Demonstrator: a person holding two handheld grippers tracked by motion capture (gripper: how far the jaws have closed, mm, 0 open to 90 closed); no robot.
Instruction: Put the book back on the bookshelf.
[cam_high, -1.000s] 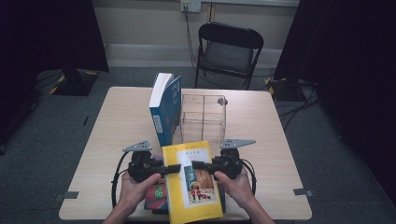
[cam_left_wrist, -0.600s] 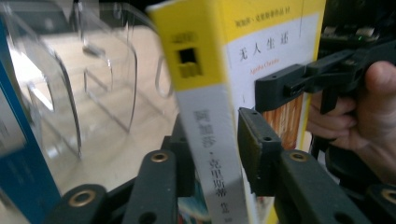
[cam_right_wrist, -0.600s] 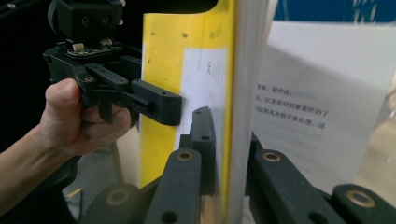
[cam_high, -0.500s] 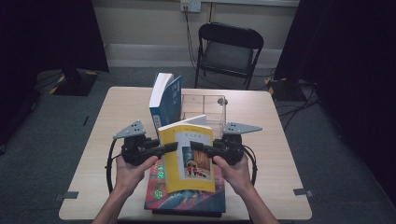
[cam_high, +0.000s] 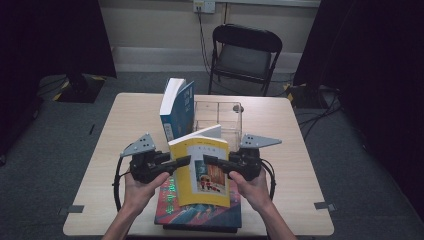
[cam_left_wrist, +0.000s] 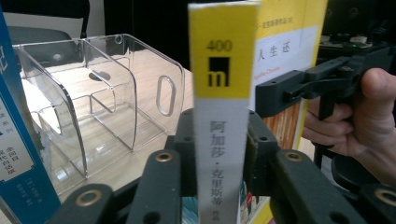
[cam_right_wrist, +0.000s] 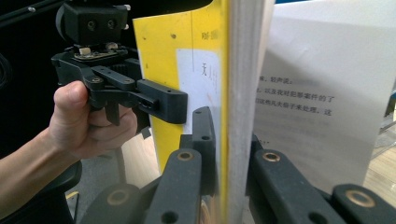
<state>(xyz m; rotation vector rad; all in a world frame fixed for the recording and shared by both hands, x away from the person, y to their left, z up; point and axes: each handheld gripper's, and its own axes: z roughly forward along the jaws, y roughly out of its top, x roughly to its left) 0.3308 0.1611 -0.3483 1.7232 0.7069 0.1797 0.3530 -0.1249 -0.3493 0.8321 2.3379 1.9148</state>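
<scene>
Held upright off the desk (cam_high: 300, 150), above a stack of books (cam_high: 200, 212) at its near edge: yellow book (cam_high: 202, 172), lifted clear to go by the blue book (cam_high: 177, 107) at the clear organiser (cam_high: 217, 117). Clamped on its spine, left gripper (cam_high: 186, 160); on the page edge, right gripper (cam_high: 207, 160), steadying both sides.

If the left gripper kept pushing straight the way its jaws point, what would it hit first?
Likely the right gripper: the left gripper, clamped on the yellow book, points across it toward that one. Depth is unclear.
</scene>
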